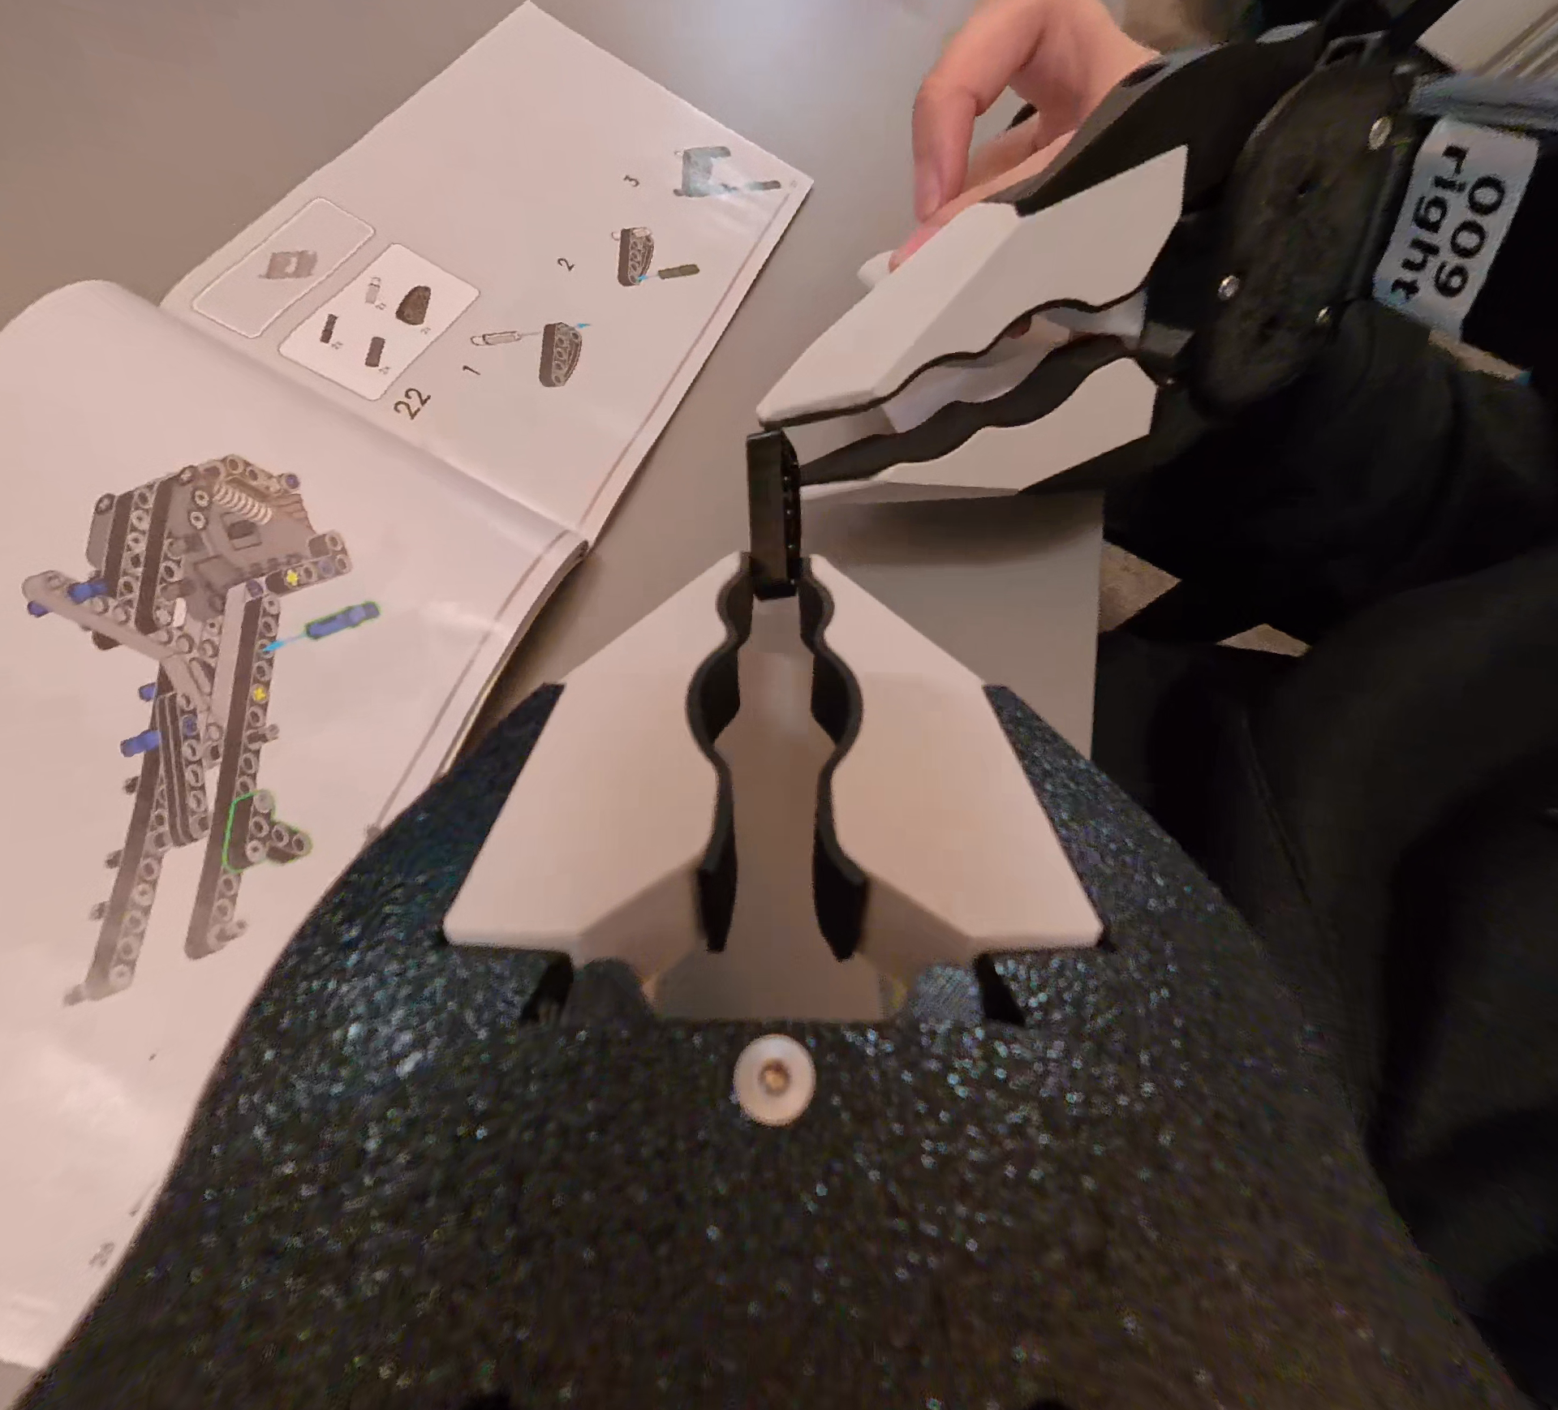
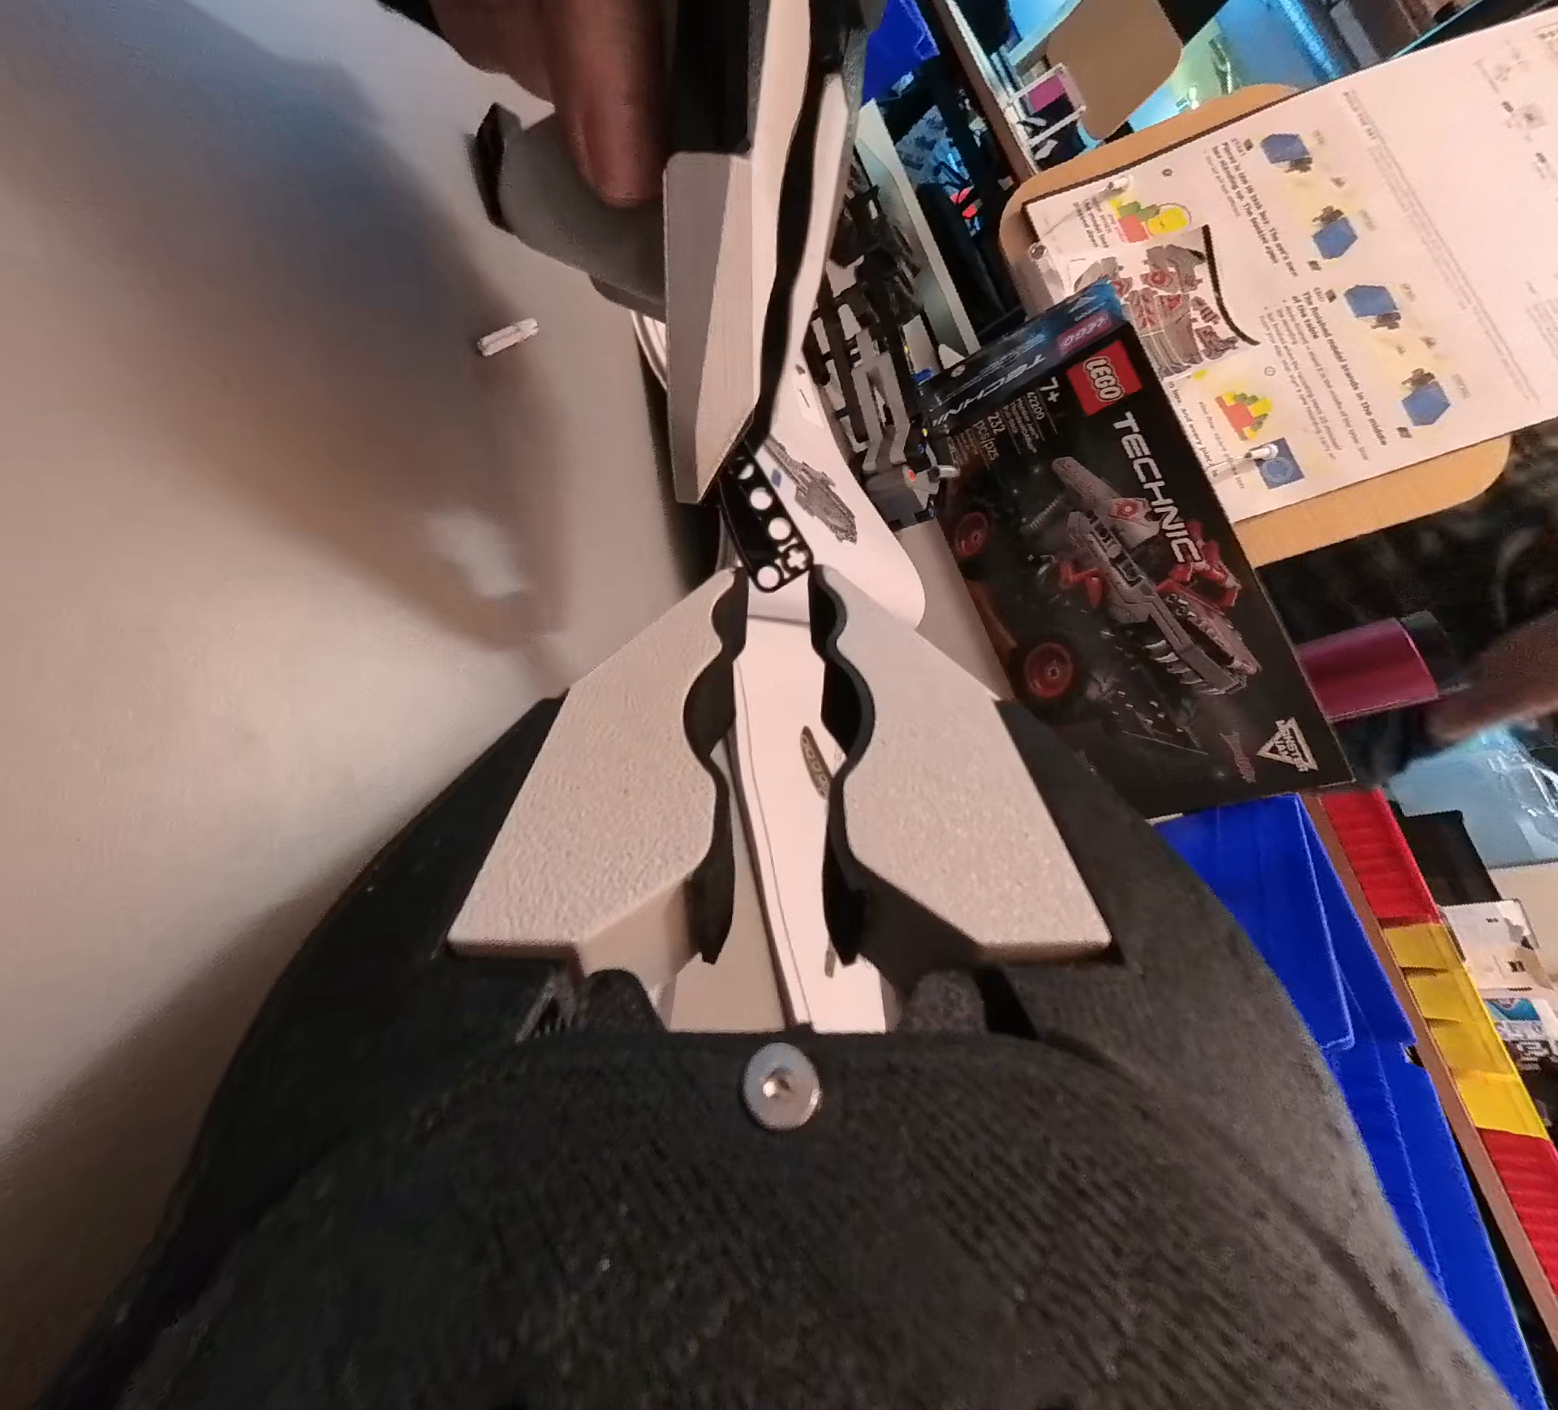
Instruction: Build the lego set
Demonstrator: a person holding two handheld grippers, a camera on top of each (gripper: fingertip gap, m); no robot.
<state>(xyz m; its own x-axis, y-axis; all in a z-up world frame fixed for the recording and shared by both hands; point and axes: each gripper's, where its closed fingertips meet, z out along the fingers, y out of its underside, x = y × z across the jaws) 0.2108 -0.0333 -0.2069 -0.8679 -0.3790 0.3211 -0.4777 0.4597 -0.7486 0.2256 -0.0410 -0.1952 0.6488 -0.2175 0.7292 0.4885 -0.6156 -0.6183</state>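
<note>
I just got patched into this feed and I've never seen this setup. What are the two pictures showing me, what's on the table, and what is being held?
No robot arm here: a person holds a handheld two-finger claw in each hand, each with a camera looking along its fingers.

The left wrist view shows the left claw at the bottom, with the right claw and the person's hand reaching in from the upper right. The right wrist view is the reverse: right claw below, left claw coming down from above.

Both claws pinch opposite ends of one small black holed beam.

On the grey table lies an open instruction booklet. The right wrist view adds the set's box, a small white pin and blue bins.
</note>
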